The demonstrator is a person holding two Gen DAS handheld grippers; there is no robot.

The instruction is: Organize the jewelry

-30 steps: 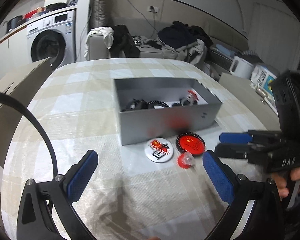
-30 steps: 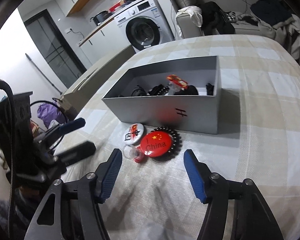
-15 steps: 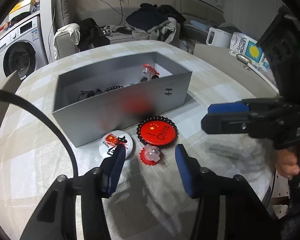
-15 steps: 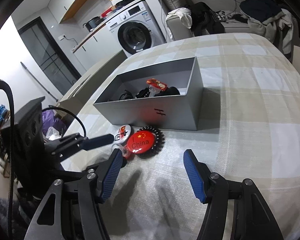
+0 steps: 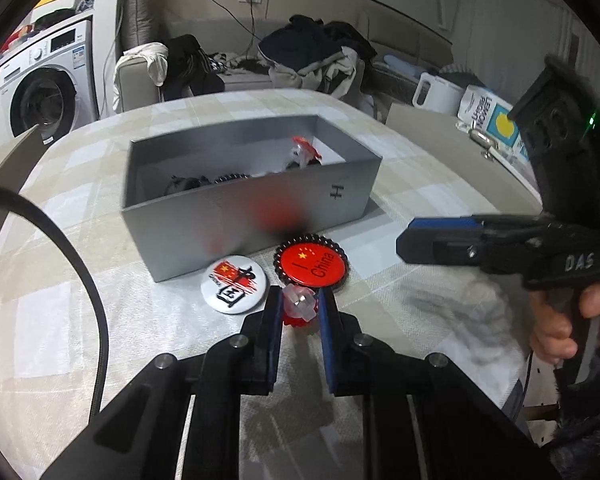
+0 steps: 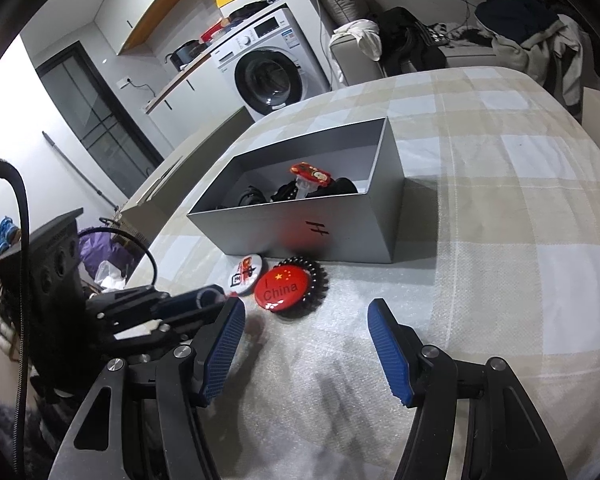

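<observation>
Now left gripper jaws closing around small red-and-clear trinket; right gripper jaws open, empty.

We see a room lit from above, not very bright. Both pictures bend like a fishbowl, and the corners go black. The tablecloth looks clear and sharp in the middle. Soft dark shadows lie on it under the tools. The grey box has a blurry red glow on its shiny side. At the left of the right wrist view, the wall shines so white that it hurts. The washing machine leans and curves near the edge.
</observation>
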